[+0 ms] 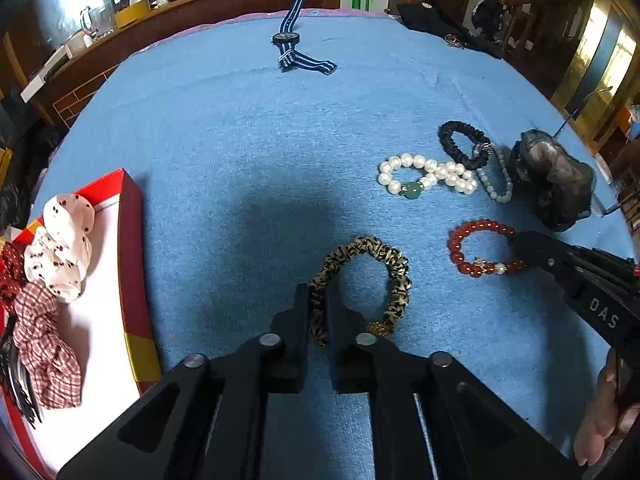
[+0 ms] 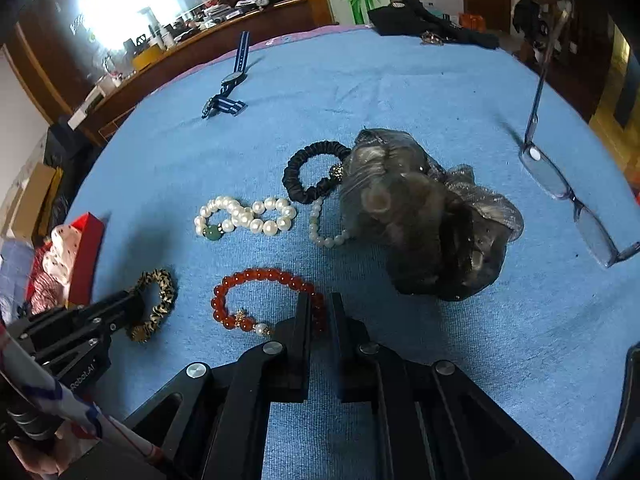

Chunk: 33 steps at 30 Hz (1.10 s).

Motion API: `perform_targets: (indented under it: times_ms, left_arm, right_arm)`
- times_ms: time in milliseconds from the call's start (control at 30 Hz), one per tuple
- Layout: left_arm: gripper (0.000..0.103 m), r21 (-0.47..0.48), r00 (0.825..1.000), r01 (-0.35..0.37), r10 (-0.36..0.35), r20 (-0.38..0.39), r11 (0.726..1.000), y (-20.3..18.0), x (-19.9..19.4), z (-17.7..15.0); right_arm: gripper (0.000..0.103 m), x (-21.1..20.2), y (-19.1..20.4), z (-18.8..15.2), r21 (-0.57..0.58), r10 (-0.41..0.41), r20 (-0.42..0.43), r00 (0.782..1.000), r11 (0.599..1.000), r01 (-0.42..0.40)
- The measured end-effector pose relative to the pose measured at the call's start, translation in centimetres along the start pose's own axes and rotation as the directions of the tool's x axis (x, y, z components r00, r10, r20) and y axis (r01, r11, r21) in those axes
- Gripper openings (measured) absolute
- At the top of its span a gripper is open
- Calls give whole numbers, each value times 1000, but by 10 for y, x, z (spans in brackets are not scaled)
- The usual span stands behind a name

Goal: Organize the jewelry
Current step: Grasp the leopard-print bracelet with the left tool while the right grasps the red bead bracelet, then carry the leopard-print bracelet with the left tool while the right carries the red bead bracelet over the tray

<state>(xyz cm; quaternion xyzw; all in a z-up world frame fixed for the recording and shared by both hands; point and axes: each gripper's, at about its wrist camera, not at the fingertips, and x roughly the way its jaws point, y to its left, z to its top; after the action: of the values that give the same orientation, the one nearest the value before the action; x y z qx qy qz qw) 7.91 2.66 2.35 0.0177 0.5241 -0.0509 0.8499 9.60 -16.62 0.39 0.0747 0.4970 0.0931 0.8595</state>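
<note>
Leopard-print fabric scrunchie (image 1: 362, 288) lies near the table's front edge, its left side pinched between the nearly closed fingers of the left gripper (image 1: 319, 300), a grip on one strand that should let it lift free. Just beside it, the red bead bracelet with a pearl and gold charm (image 2: 266, 302) has its right side clamped in the narrow right gripper (image 2: 320, 308). Farther in sit the white pearl bracelet with a green bead (image 2: 244, 218), a black satin scrunchie (image 2: 310, 176) and a grey organza scrunchie (image 2: 432, 216). At the table's left edge, the red box with white lining (image 1: 134, 248) already holds three scrunchies, so it is probably the destination.
</note>
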Motion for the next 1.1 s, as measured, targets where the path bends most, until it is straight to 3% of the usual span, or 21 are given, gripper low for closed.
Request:
perform_targets:
  times_ms: [267,533,733,1100]
  left_arm:
    - [6,-22,995,65,-63,73,998,1,-28,-3]
    - [6,-22,978,122,-116,171,992,-3,-74,-3]
    - [6,-29,969,144,-136,205,989,0,-93,-9]
    - [6,-68,959,144,-122,256,987,25,-115,-39]
  right_arm:
    - [7,-32,0,3,7,65,140,988,998,-66]
    - [8,-64,3,3,-7,175,275,945,984,-180]
    - [8,-76,16,1,-62,226,325,918,974,-218]
    - [8,-84,34,-10,-143,272,345,898,961,-236]
